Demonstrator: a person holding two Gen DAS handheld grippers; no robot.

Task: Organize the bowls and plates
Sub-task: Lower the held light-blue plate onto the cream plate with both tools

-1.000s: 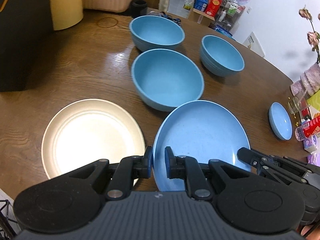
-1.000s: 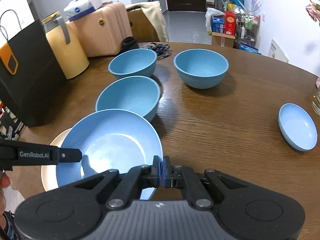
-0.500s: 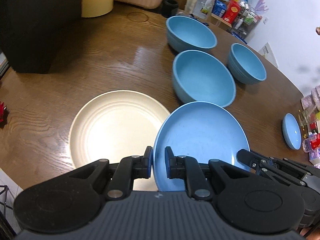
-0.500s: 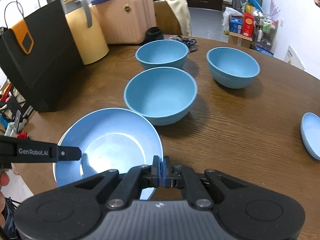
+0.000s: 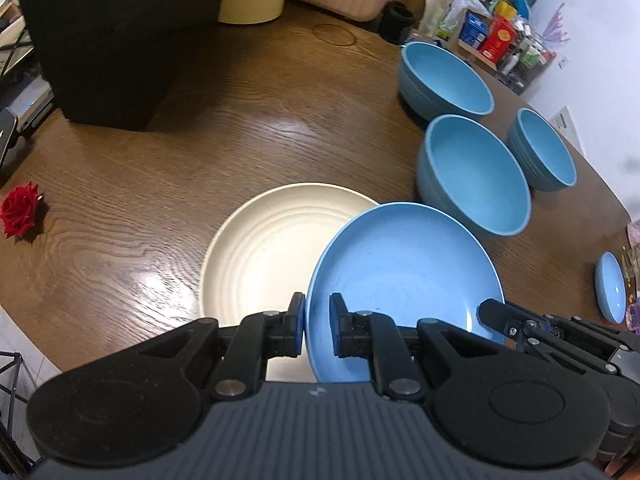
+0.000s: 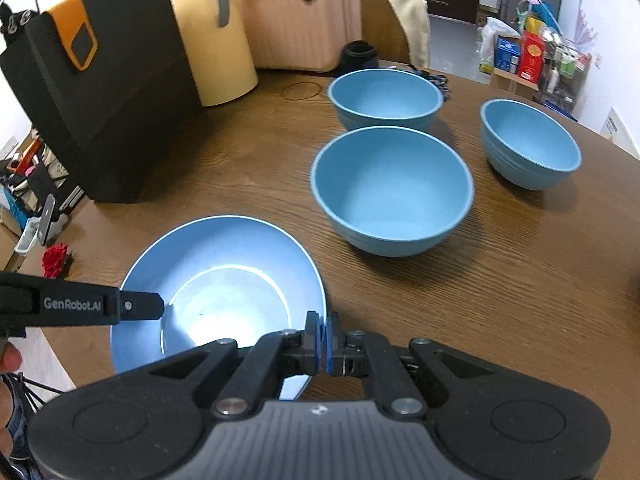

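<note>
A blue plate hangs between both grippers, a little above the wooden table. My left gripper is shut on its left rim. My right gripper is shut on its right rim, its pads pinched tight on the thin edge. The blue plate overlaps the right side of a cream plate that lies flat on the table. In the right wrist view the blue plate hides the cream one. Three blue bowls stand upright to the right and beyond.
A small blue dish lies at the far right. A black bag, a yellow container and a pink suitcase line the back left. A red rose lies near the table's left edge.
Both grippers have carried the blue plate to the left. It now overlaps the cream plate, and the bowls have shifted to the right of the views.
</note>
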